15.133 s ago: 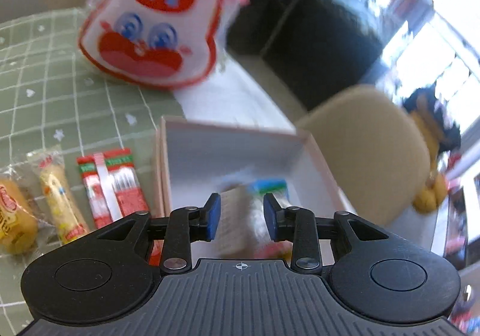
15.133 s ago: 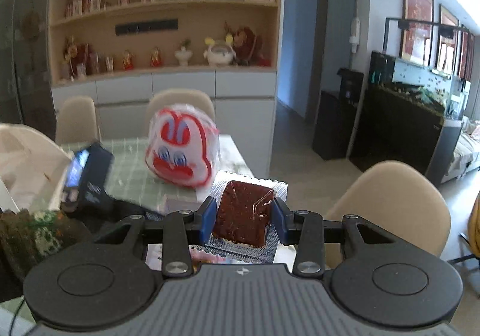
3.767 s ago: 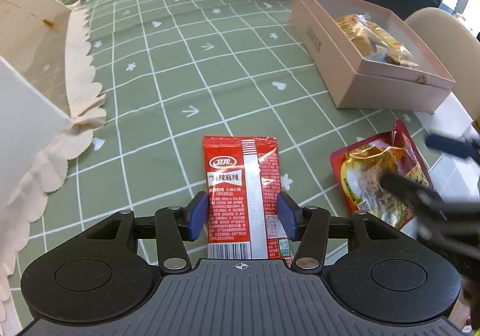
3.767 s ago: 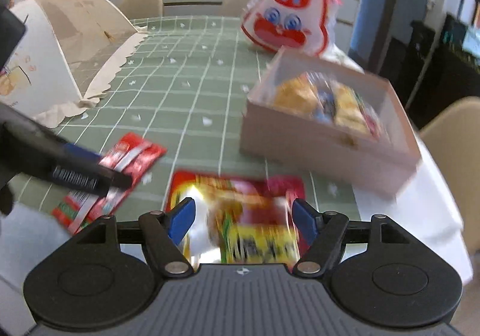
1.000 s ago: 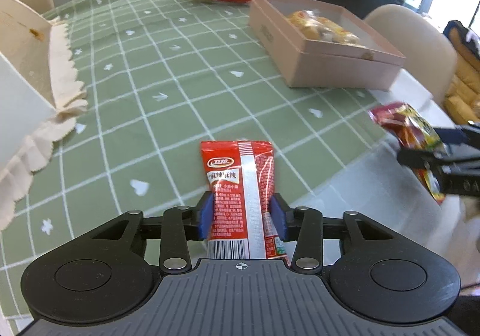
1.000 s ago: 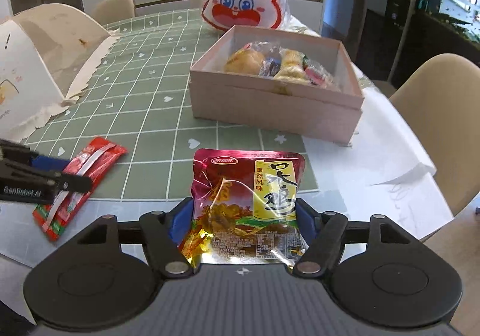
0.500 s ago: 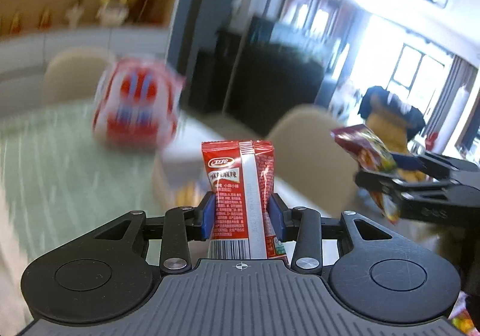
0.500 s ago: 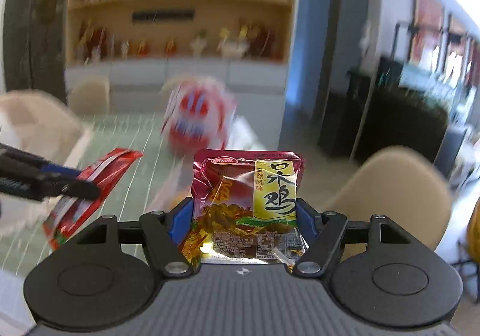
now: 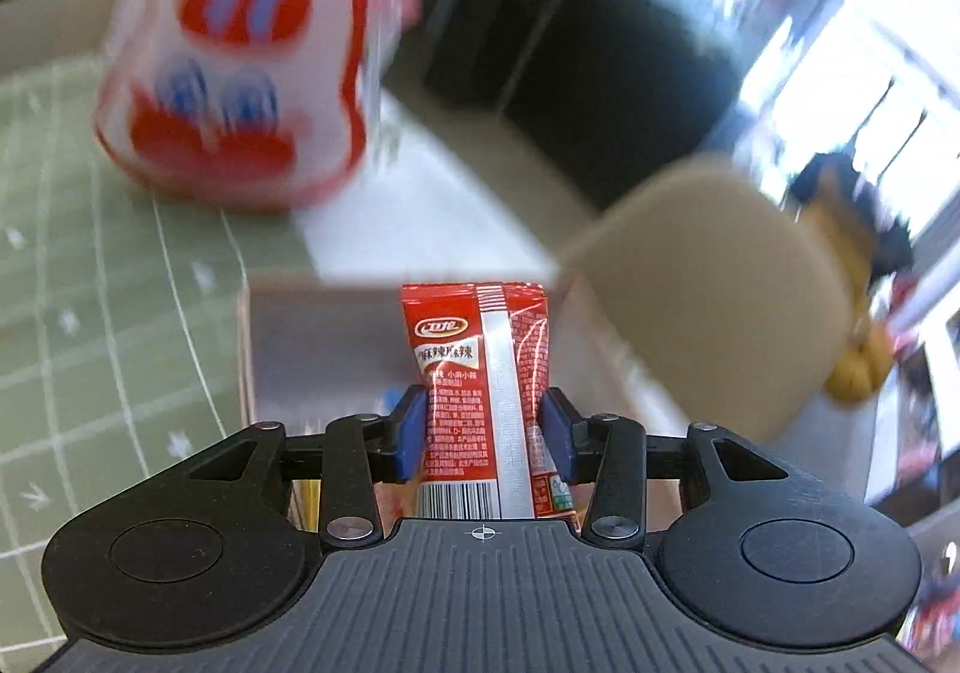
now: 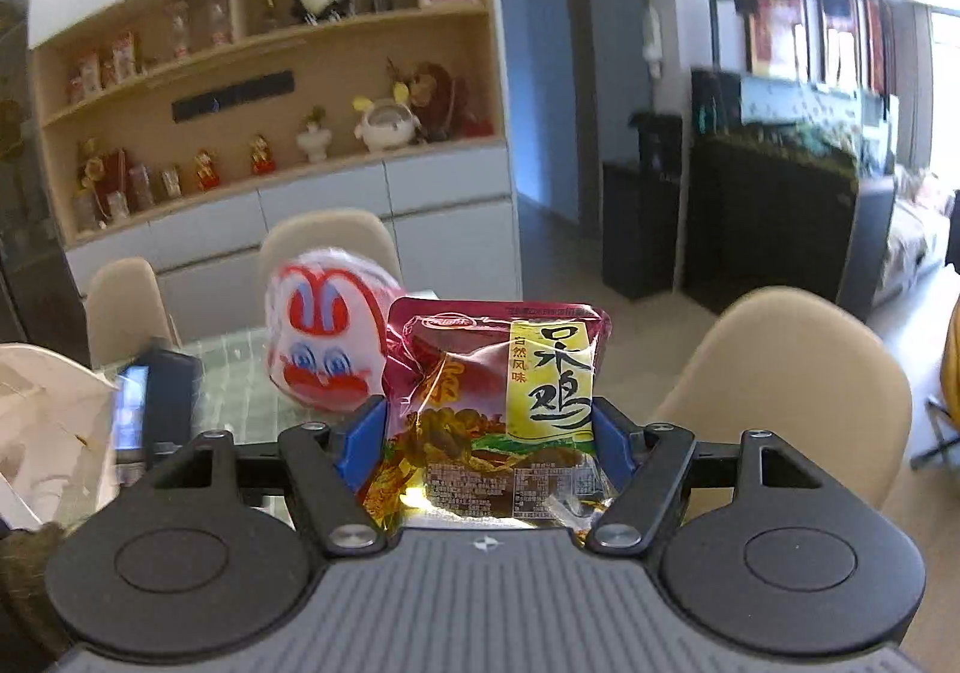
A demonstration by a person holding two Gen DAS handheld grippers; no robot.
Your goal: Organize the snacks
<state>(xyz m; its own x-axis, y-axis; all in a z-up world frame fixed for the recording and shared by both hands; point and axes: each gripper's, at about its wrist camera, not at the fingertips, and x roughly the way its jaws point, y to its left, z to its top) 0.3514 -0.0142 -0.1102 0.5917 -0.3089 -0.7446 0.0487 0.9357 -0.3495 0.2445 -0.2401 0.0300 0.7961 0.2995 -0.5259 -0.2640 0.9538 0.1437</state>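
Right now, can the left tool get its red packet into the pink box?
Probably yes: the left tool, jaws opening around the red packet, sits right above the open pink box, with nothing between them.

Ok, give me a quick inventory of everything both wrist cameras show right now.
red snack packet: one, red with a white strip, between the left gripper's pads, above the box
chicken snack pouch: one, maroon and yellow, clamped in the right gripper
box: one, pale pink, on the table under the left gripper, blurred
rabbit bag: one, white and red, far end of the table
tablecloth: one, green with white grid
chairs: three visible, beige, around the table
left gripper: jaws opening, packet between them
right gripper: shut on the pouch
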